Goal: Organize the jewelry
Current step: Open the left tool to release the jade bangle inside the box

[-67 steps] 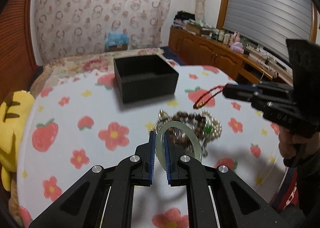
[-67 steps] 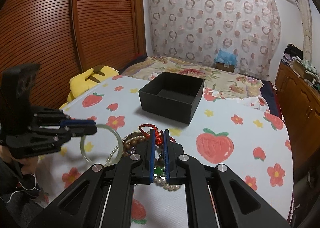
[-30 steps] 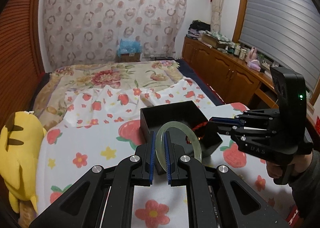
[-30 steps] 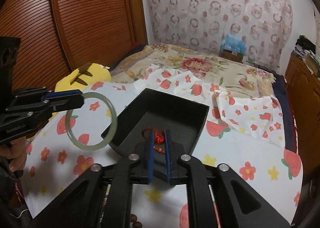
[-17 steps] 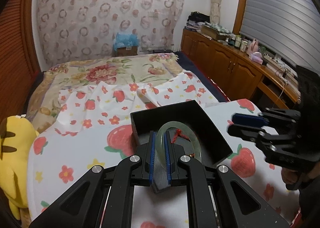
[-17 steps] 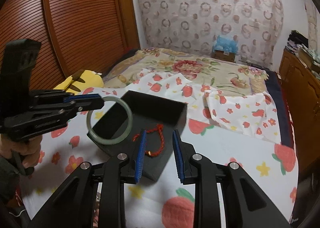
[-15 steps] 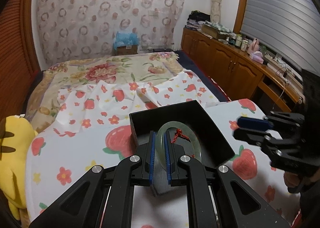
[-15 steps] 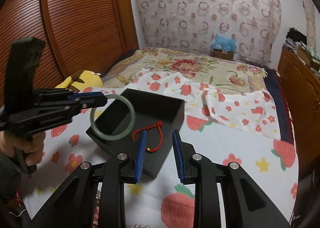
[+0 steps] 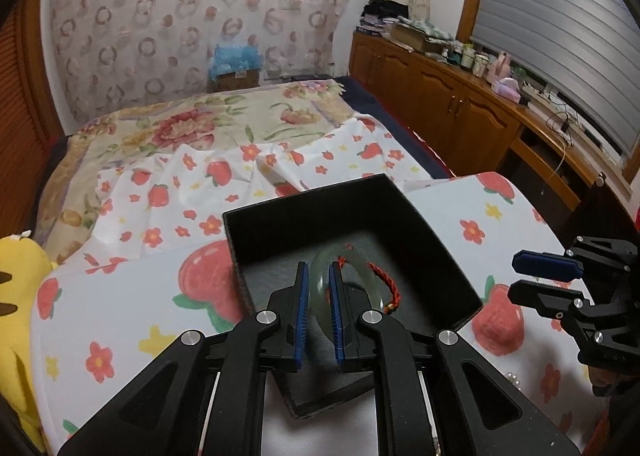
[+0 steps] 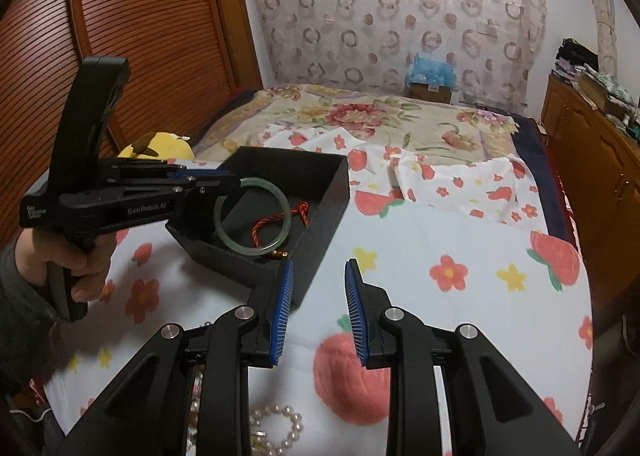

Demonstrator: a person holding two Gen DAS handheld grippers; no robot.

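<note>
I am over a table (image 9: 120, 320) under a white cloth printed with strawberries and flowers, its far edge draped toward a floral bed (image 10: 384, 112). The black box (image 9: 436, 240) sits open on the cloth with one corner turned toward my left camera; in the right view it lies ahead and left, its near corner just beyond my right fingertips. My left gripper (image 9: 319, 312) reaches in over the box's near wall, fingers closed most of the way on the pale green bangle (image 10: 252, 216). The bangle stands on edge, upright, its flat face turned sideways toward my right camera, which therefore sees the whole ring as a circle; my left camera sees it nearly edge-on, a narrow arc between the blue pads, slightly blurred. I cannot tell whether its lower rim touches the box floor. On that floor lies the red cord bracelet (image 10: 280, 220), a loose loop with a small gold piece at its near end, partly behind the bangle in the right view. My right gripper (image 10: 319, 312) hangs over the cloth at the box's right side, fingers spread wide with nothing between them; the left view shows it from the side, clear of the box. Only the right view shows the pearl strand (image 10: 280, 428) on the cloth at the near edge, partly hidden under my gripper, and the yellow plush (image 10: 160, 144) behind the left gripper.
</note>
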